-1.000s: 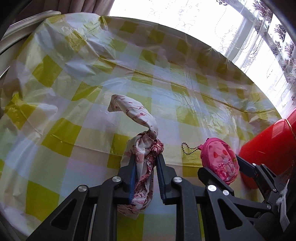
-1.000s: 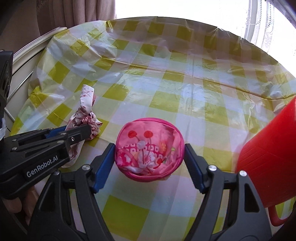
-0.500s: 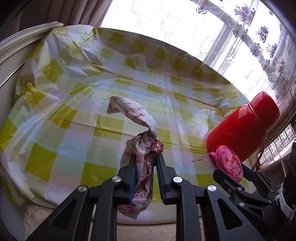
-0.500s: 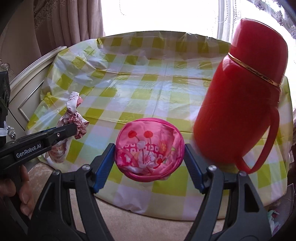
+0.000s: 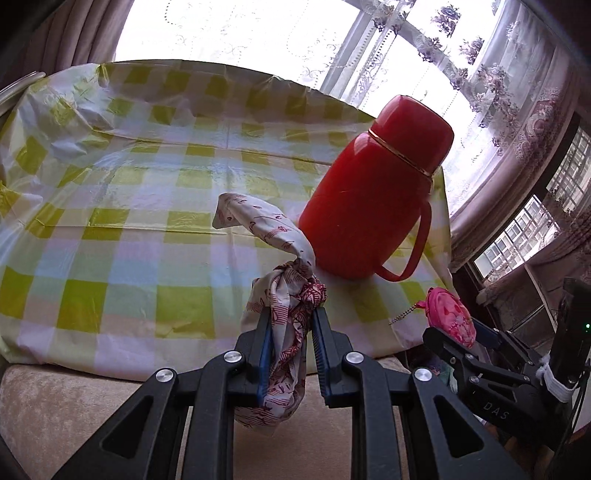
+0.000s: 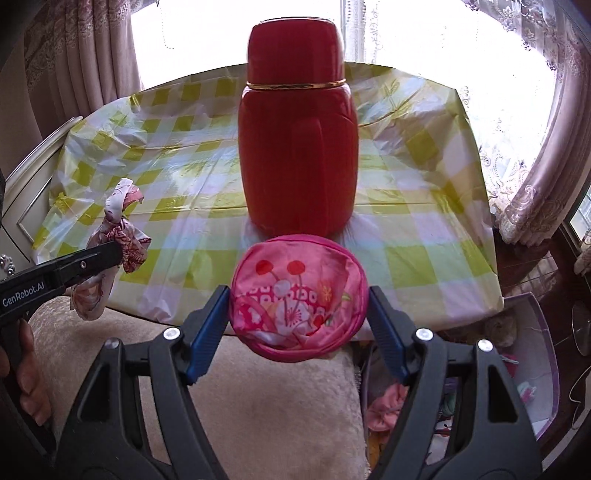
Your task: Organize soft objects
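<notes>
Withdrawn from bench (image 6: 424,254) toward storage bin (image 6: 539,369): left tool (image 5: 290,332) pinching knotted cloth (image 5: 284,295), right tool (image 6: 297,314) clamping pink pouch (image 6: 297,299); 2 soft items ready for stowing.

Setting: a domestic living room. Indicators are as follows. A counter (image 6: 424,192) is covered with a glossy plastic cloth in a yellow, white and pale blue check, its edges hanging loose. On it stands a large red vacuum flask (image 6: 299,147) with a gold band and a side handle. Behind the counter, a wide window (image 5: 258,33) is hung with embroidered lace sheers, with heavier patterned curtains (image 6: 543,155) gathered at the right. Near the camera lies a beige plush upholstered seat (image 6: 273,406). At left, a cream panelled furniture piece (image 6: 33,184) adjoins the counter. At lower right, a bin (image 6: 535,369) holds assorted fabric items.
</notes>
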